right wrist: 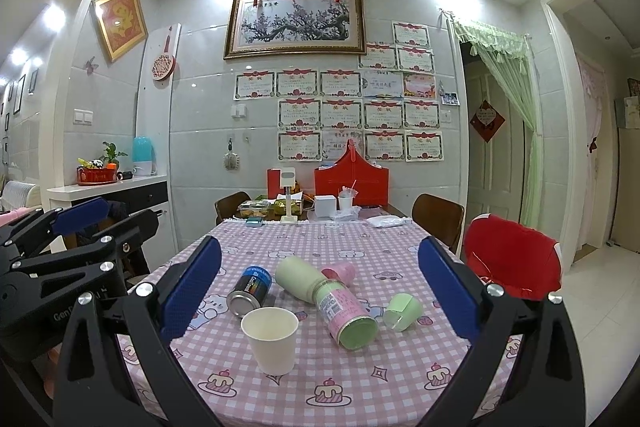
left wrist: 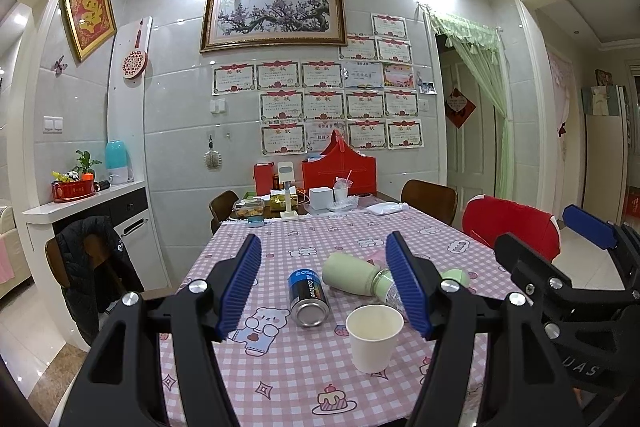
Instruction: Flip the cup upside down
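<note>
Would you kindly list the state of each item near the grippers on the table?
Paper cup: upright, mouth up, empty.
Can: on its side.
Green bottle: on its side.
Pink bottle: on its side.
Green cap: tipped over, off.
Left gripper: open, empty.
Right gripper: open, empty.

Left claw [left wrist: 326, 285] and right claw [right wrist: 320, 293] gape, empty.
</note>
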{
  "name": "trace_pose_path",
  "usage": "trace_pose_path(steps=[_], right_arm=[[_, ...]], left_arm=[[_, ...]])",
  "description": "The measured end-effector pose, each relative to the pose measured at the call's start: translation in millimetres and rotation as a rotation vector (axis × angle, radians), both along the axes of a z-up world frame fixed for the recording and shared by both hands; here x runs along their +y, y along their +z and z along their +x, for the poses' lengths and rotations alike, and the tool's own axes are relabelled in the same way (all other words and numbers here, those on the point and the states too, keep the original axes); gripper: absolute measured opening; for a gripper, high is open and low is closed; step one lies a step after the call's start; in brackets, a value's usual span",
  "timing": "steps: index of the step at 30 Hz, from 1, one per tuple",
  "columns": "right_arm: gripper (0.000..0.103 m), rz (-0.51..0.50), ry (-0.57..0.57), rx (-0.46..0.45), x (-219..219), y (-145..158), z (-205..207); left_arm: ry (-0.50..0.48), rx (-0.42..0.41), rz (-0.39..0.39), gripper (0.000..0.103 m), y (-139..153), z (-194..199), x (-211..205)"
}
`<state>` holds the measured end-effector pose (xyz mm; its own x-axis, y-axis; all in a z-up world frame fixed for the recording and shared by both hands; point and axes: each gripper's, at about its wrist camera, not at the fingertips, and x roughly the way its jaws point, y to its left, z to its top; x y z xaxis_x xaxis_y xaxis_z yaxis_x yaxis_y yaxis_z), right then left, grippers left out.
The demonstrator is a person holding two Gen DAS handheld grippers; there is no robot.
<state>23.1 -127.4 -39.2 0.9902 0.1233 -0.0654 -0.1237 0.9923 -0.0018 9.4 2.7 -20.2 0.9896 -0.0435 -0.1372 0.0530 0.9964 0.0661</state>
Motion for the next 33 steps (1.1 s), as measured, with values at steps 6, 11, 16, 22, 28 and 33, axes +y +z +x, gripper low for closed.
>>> trace_pose_path(steps=[6, 11, 16, 22, 28, 33], right_arm=[[0.095, -0.003, -0.001, 0.004, -1.3, -1.4, 0.3], [0.095, -0.003, -0.002, 0.003, -1.5, -1.2, 0.3], [0.095, -0.003, -0.005, 0.006, -4.7, -3.5, 0.4], [0.095, -0.003, -0.007, 0.006, -5.4, -3.8, 0.2], [0.095, -0.003, -0.007, 0.004, -5.8, -3.7, 0.0], [0.095, -0.004, -0.007, 0.005, -6.4, -4.6, 0.8]], left_arm=[[0.005, -0.009, 0.005, 0.064, 1.4, -2.5, 0.7], [0.004, -0.01, 0.007, 0.065, 2.7, -2.5, 0.2], [0.004, -0.01, 0.006, 0.064, 2.7, -2.2, -0.9], [0.004, -0.009, 0.008, 0.064, 2.6, -1.7, -1.5], [0.002, -0.006, 0.009, 0.064, 2.5, -1.3, -4.4], [0.003, -0.005, 0.01, 0.065, 2.2, -1.3, -4.9]])
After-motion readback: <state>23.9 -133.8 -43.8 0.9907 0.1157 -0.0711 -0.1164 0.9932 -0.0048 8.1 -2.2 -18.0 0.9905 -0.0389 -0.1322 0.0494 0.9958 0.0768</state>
